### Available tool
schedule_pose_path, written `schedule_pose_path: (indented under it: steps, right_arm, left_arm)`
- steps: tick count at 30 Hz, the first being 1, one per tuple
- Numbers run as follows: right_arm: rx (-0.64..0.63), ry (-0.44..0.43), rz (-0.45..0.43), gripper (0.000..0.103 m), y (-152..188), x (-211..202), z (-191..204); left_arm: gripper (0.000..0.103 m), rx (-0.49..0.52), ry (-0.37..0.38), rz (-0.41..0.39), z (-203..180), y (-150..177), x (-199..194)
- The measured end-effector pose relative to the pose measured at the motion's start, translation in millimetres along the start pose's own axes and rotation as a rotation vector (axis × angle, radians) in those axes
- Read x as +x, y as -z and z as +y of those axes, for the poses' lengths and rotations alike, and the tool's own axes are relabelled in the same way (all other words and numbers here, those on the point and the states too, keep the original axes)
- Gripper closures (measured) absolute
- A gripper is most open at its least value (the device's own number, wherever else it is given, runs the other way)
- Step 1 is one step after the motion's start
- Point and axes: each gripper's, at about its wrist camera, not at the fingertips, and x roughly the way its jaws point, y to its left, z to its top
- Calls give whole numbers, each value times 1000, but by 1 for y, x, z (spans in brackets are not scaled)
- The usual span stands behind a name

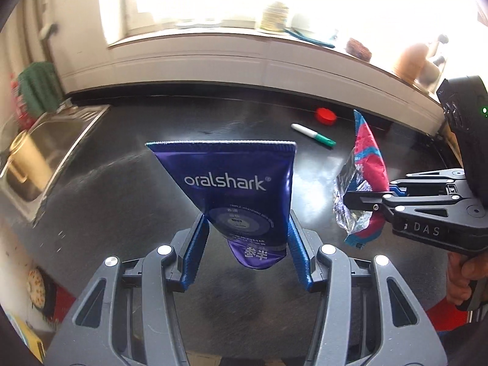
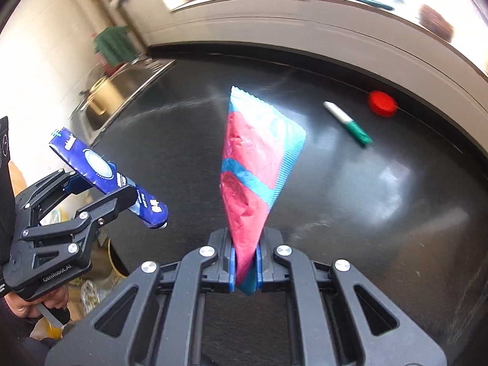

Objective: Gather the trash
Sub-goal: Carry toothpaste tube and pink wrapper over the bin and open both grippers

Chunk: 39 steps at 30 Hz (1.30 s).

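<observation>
1. my left gripper (image 1: 247,244) is clamped across the lower half of a blue toothpaste tube (image 1: 235,192), which is lifted clear of the black counter (image 1: 122,207) with its crimped end away from me.
2. my right gripper (image 2: 245,271) is pinched nearly closed on the bottom corner of a pink and blue wrapper (image 2: 256,164), also held off the counter; its silver lining shows in the left view.
3. progress, as i judge it: two pieces of trash are picked up and in the air, neither yet dropped anywhere.
4. left on the counter: a green and white marker (image 2: 346,122) and, just beyond it near the back edge, a red cap (image 2: 382,103); the cap looks like trash, the marker i cannot say.
5. no bin can be identified in either view; some yellow, cluttered shapes below the counter's left edge are too blurred to name.
6. the sink (image 1: 58,140) with a metal pot (image 1: 27,158) is smeared by blur, the windowsill (image 1: 274,45) washed out by glare.
</observation>
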Motion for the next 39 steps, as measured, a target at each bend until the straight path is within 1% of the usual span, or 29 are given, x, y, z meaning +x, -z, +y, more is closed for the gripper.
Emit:
schedule_pose_path:
  steps: [5,7,9,11,14,18,22,27,30,34,37,39]
  right_arm:
    - [-180,-124,51,93,-20,33,83]
    - [-253,-187,82,93,-23,51,122]
    - [-311,-257,119,93,-23,68,158]
    - [-373,-323,164,93,-22,86,198]
    - [-460,-394,210,93,-14,107,249]
    - [-553,-443,274,93,-1,138,309]
    - [-610,-446,338,93,12,180,352]
    - [-645,-404,399,93,31,228,379]
    - [-662,-376,427,93,40,253,391]
    - [-680,-336,461,93,53,279,402]
    - [-691,-308,480,93,58,292,406]
    - [-692,-291,494,93,61,303,407]
  left_arm:
    - [53,-136,-110,-2,57,34,-30]
    - [53,-205,-169,7,85,54,-44]
    - [53,-260,-212,15,106,72,-55]
    - [53,-330,-262,26,131,94,-68]
    - [53,-410,-318,35,161,123,-84]
    - [53,-497,-374,47,200,165,-96]
    - [53,-533,-409,71,226,196,-93]
    - [53,-554,-411,117,255,237,-73]
    - [53,-554,-407,144,266,251,-58]
    - [53,-593,-389,165,282,271,-39]
    - [53,-606,-388,178,290,281,-26]
    - [53,-617,-369,186,294,287,-18]
